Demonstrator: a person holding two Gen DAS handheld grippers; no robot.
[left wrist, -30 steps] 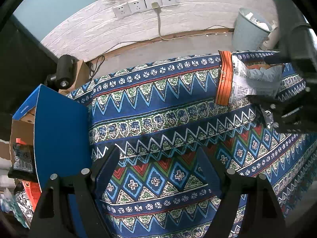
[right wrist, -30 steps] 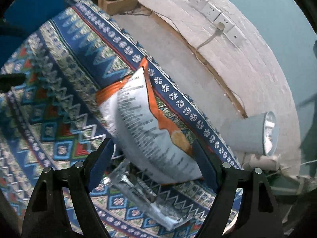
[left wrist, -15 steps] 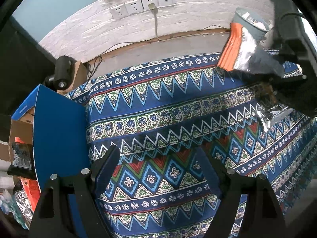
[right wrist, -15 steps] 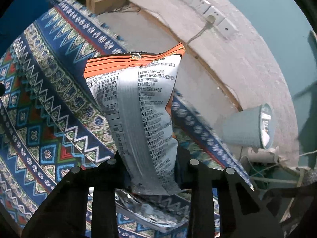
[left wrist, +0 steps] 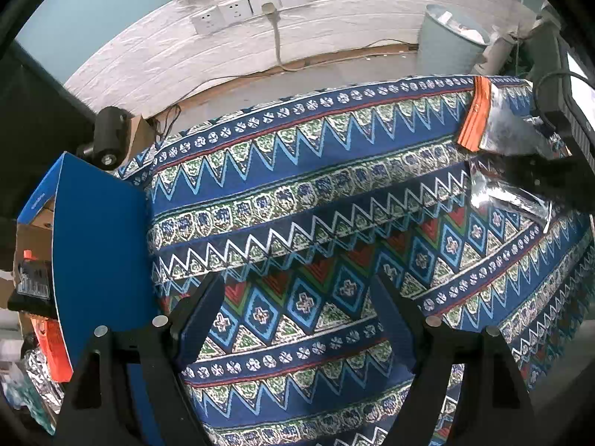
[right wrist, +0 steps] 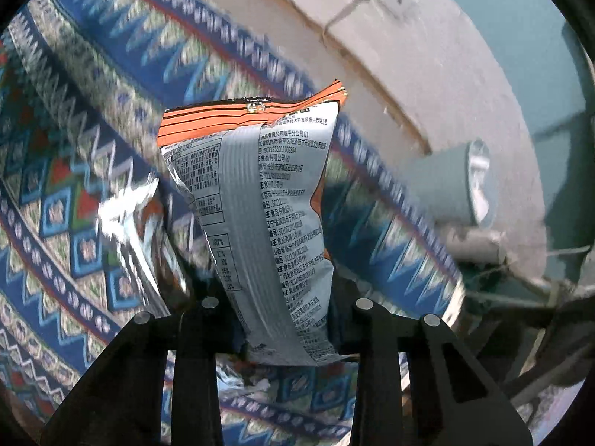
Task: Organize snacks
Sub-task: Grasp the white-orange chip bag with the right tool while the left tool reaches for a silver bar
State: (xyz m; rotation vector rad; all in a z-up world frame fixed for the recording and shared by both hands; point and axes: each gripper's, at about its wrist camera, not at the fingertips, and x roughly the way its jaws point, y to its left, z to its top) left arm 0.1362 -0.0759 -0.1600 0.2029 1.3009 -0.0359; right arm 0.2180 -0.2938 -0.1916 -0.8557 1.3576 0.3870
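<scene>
My right gripper (right wrist: 282, 316) is shut on a silver chip bag with an orange top (right wrist: 256, 204) and holds it upright above the patterned cloth. The same bag (left wrist: 487, 126) shows at the far right of the left wrist view, held off the table. A second shiny foil packet (right wrist: 130, 219) lies on the cloth just left of the held bag; it also shows in the left wrist view (left wrist: 505, 193). My left gripper (left wrist: 297, 297) is open and empty, low over the cloth. A blue cardboard box (left wrist: 96, 245) with snack packs (left wrist: 33, 286) inside stands at the left.
The table is covered with a blue zigzag cloth (left wrist: 297, 193). A pale bin (left wrist: 446, 44) stands on the floor behind the table's far right corner. Wall sockets with a cable (left wrist: 253, 7) are on the white brick wall. A black camera (left wrist: 108, 137) sits behind the box.
My right gripper has closed on the chip bag, lifted it off the cloth and swung it; the right wrist view is now blurred from motion. The left gripper has stayed put.
</scene>
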